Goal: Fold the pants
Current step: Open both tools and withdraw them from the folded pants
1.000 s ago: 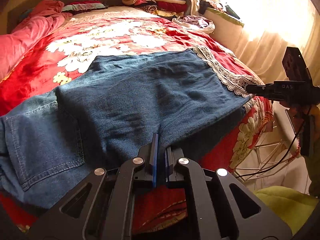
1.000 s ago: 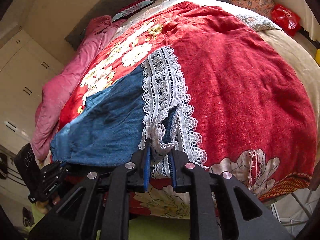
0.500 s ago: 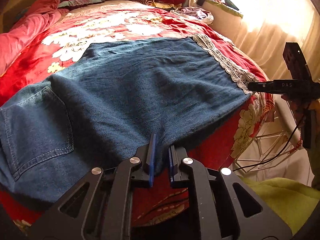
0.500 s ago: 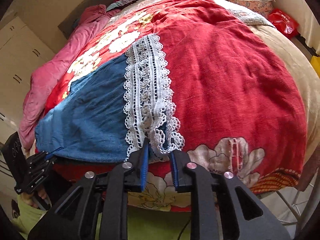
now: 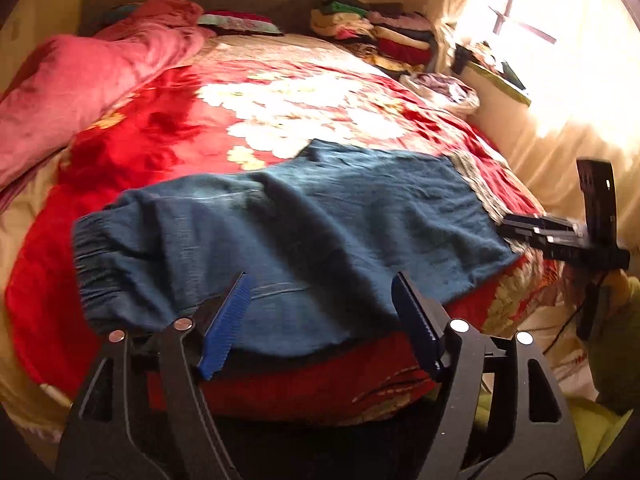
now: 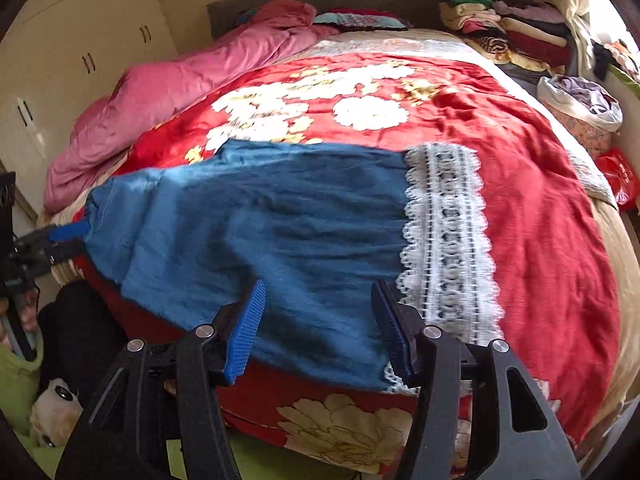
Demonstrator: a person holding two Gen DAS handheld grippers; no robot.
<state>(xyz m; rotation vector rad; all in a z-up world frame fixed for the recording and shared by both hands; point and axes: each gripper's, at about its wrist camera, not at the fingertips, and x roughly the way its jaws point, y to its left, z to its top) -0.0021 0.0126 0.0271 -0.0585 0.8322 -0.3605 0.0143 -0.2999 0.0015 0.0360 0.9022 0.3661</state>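
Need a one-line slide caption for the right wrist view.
Right gripper, jaws just opened, above blue pants with lace hem, lying flat on the red bedspread.

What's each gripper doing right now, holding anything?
Left gripper: open, jaws just opened, holding nothing; pants lie on the bed.
Right gripper: open, jaws just opened, holding nothing.

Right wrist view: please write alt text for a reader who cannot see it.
Blue pants with a white lace hem lie flat across a red floral bedspread. The right hand-held gripper is open above their near edge, holding nothing.
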